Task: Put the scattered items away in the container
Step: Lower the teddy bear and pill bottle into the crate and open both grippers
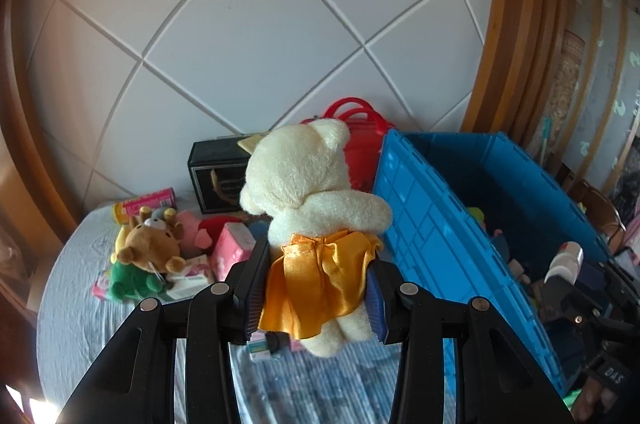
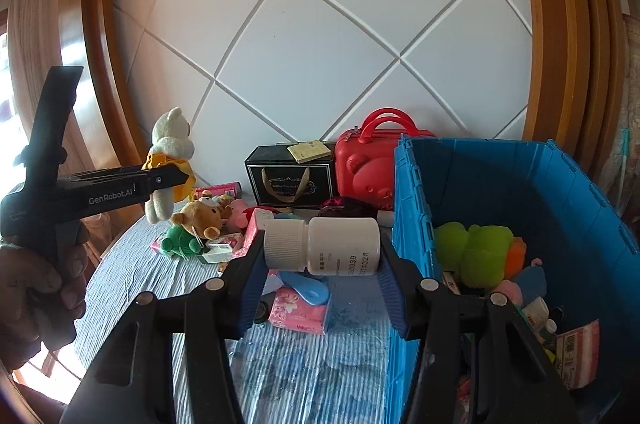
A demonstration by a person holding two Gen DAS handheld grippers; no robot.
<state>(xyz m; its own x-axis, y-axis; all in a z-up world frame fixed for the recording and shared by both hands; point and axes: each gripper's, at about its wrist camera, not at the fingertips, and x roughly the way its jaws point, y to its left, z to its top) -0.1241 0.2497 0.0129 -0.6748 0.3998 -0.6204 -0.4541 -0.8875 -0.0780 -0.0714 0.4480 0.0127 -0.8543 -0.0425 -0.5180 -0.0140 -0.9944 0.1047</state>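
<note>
Left wrist view
Left tongs [image 1: 316, 294]: they squeeze a cream teddy bear [image 1: 316, 191] at the waist, over its orange satin skirt [image 1: 316, 284]. The soft middle is easy to pinch, so the bear does not slip.
Bear's pose: upright, its back to the camera, legs hanging free above the striped cloth [image 1: 304, 384].
Blue crate [image 1: 424, 224]: just to the right of the bear, top open. The bear sits high so it can likely go over the crate wall.
Left behind: a brown bear toy [image 1: 150, 246] and a pink tissue pack [image 1: 230, 248] lie in a pile on the cloth.

Right wrist view
Right tongs [image 2: 322, 280]: they hold a white pill bottle [image 2: 324, 244] lying sideways, one pad on the cap, one on the bottom. Held end to end, it cannot roll away.
Bottle's place: in the air beside the crate's left wall [image 2: 404, 224], not inside yet.
Crate inside: a green squishy toy [image 2: 472, 252] and other small things already lie there.
Left hand [image 2: 36, 288]: it grips the black handle, and the tongs point across, lifting the bear well above the pile.
Tongs' pose: both tilt down a bit toward the crate.
</note>
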